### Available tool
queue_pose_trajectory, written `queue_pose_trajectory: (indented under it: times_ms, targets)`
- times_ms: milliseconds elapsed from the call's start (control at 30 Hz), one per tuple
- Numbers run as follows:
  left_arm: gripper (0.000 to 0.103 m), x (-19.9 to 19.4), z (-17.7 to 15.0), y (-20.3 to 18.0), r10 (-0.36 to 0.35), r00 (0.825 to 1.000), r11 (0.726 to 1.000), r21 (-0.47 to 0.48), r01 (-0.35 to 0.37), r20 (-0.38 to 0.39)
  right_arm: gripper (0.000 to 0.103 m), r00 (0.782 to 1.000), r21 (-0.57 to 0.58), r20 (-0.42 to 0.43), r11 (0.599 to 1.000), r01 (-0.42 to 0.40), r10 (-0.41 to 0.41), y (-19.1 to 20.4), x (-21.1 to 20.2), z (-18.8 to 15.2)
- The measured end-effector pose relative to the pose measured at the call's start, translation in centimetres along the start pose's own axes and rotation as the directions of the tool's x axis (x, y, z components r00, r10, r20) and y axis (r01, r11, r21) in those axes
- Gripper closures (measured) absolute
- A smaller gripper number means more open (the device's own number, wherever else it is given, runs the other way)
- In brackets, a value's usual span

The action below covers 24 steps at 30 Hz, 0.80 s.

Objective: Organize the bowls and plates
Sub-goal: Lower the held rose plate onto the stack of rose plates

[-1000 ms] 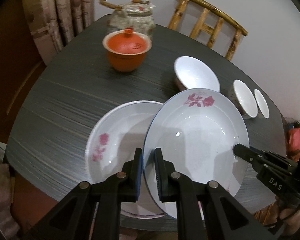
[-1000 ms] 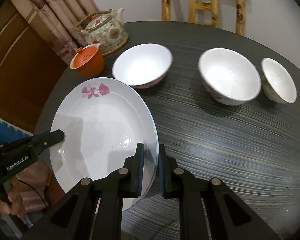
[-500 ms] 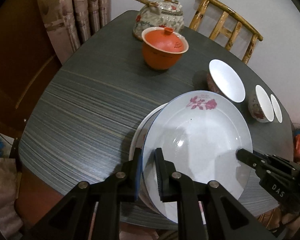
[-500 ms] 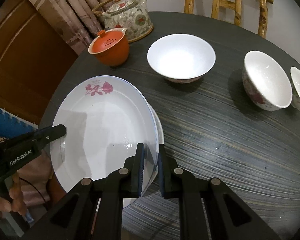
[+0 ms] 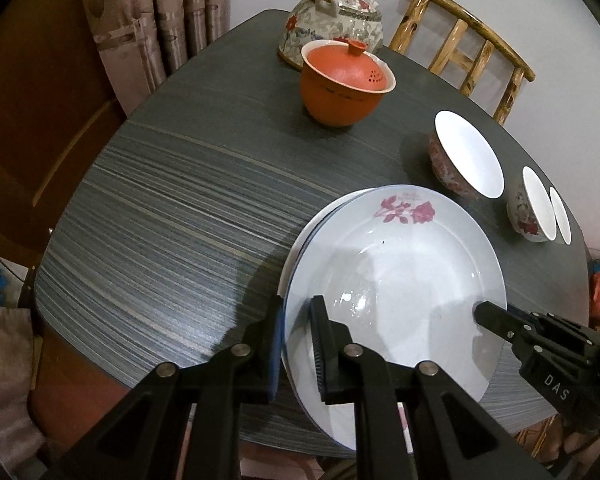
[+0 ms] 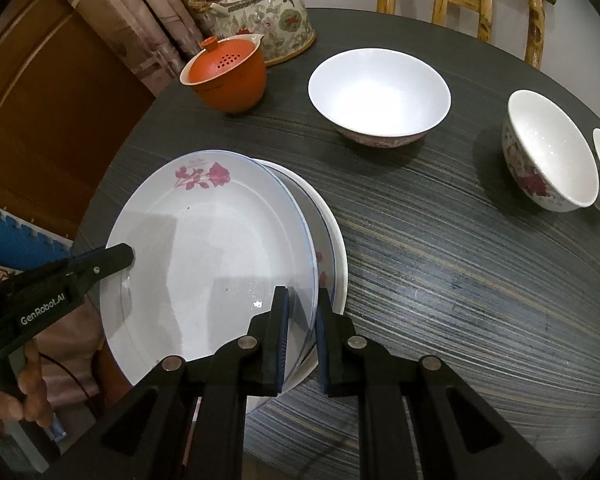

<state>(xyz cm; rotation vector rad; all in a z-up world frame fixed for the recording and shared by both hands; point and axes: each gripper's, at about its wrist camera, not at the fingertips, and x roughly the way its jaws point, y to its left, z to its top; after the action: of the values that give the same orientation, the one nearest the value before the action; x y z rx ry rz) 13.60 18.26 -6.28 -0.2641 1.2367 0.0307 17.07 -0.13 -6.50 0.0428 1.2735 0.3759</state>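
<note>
White top plate (image 5: 396, 280), rose-printed, sits almost squarely over the lower plate (image 6: 332, 248) near the table (image 5: 172, 216) edge. Left gripper (image 5: 296, 344) pinches its left rim, right gripper (image 6: 302, 332) its right rim, jaws of both narrow on the china. 3 bowls (image 6: 380, 92) stand well apart beyond, with an orange cup (image 5: 342, 80) and teapot (image 6: 260, 16) behind.

Black left claw (image 5: 298, 344) with blue pads, silver rivets, "GenRobot.AI" lettering.
</note>
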Motion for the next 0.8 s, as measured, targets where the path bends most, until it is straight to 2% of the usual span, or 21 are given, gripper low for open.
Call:
queue_pose_trajectory:
  times_ms: [800]
  targets:
    - [0.089, 0.92, -0.11, -0.09, 0.046, 0.999, 0.999, 0.021, -0.047, 0.009, 0.088, 1.0, 0.007, -0.013, 1.0, 0.017, -0.017, 0.41, 0.8, -0.45]
